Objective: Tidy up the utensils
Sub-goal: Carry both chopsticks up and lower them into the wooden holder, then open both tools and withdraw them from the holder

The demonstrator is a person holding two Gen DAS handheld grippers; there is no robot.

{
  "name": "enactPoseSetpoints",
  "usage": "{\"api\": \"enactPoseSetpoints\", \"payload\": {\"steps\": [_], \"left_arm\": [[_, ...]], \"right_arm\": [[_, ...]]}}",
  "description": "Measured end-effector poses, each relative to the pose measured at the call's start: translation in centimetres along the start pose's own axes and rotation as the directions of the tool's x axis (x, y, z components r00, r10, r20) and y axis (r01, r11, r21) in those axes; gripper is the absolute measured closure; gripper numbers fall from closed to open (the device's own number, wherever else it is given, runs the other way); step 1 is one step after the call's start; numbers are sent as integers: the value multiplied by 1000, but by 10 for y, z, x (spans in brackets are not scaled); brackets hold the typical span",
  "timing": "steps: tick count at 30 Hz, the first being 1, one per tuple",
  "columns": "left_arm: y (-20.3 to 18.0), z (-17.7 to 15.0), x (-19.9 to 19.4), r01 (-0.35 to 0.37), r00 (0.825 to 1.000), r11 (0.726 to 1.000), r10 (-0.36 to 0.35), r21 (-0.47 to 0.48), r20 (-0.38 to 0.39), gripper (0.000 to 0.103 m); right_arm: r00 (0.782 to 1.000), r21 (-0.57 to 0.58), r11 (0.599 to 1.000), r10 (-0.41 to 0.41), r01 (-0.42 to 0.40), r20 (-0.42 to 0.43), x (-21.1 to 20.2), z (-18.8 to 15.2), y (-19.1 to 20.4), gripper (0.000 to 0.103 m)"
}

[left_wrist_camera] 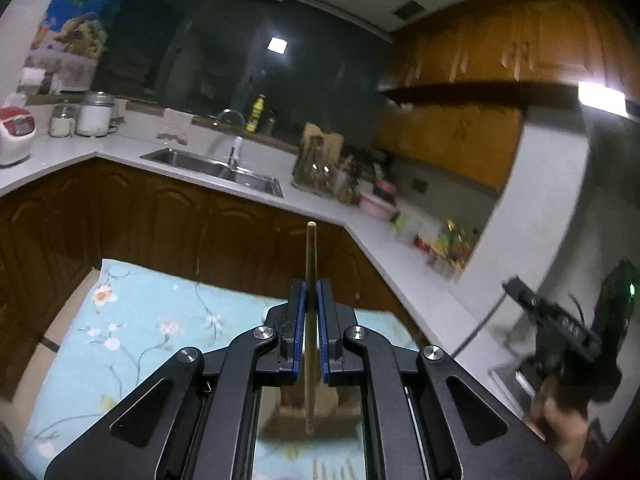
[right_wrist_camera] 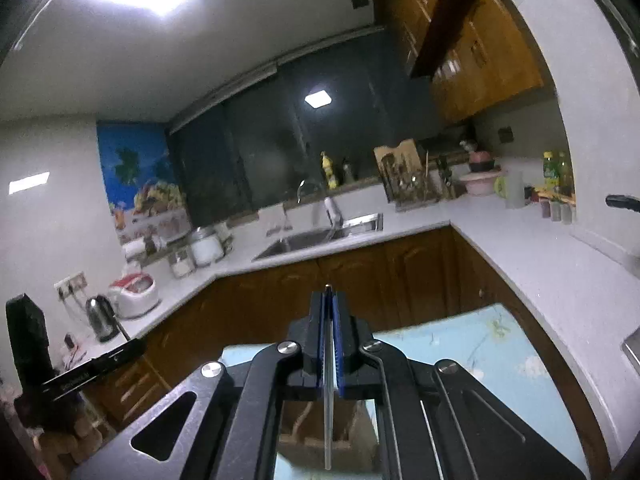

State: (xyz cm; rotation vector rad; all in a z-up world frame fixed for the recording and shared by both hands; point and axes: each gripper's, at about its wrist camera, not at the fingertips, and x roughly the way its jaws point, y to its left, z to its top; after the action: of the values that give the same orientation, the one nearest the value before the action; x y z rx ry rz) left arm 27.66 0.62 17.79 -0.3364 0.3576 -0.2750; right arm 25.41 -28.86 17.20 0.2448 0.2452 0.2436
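My left gripper [left_wrist_camera: 311,292] is shut on a wooden chopstick [left_wrist_camera: 311,256] that stands upright between the blue pads, its tip above them. My right gripper [right_wrist_camera: 329,300] is shut on a thin metal chopstick [right_wrist_camera: 328,420] whose tip just clears the pads. Both are raised above a table with a light blue floral cloth [left_wrist_camera: 132,320], also in the right wrist view [right_wrist_camera: 500,364]. A wooden utensil holder with compartments lies below the left gripper [left_wrist_camera: 304,404] and below the right one [right_wrist_camera: 320,436], partly hidden. The right gripper shows in the left view [left_wrist_camera: 560,320].
A grey L-shaped kitchen counter [left_wrist_camera: 360,224] with a steel sink [left_wrist_camera: 216,166] lies ahead, over brown cabinets [left_wrist_camera: 160,224]. A dish rack [left_wrist_camera: 316,168], bowls and bottles stand on it; a rice cooker [left_wrist_camera: 14,134] and jars are at left. A kettle [right_wrist_camera: 100,316] stands at left.
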Motion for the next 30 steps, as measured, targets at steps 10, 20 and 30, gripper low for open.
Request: {"api": "enactPoseSetpoints", "payload": {"steps": [10, 20, 30], "left_arm": [[26, -35, 56, -71, 997, 994, 72, -85, 11, 98], [28, -78, 81, -63, 993, 997, 59, -39, -106, 97], [22, -79, 85, -62, 988, 998, 60, -10, -143, 97]], "right_arm": [[998, 41, 997, -61, 60, 3, 38, -39, -15, 99], [992, 25, 998, -58, 61, -115, 64, -84, -22, 99], [981, 35, 996, -73, 81, -177, 69, -86, -31, 98]]}}
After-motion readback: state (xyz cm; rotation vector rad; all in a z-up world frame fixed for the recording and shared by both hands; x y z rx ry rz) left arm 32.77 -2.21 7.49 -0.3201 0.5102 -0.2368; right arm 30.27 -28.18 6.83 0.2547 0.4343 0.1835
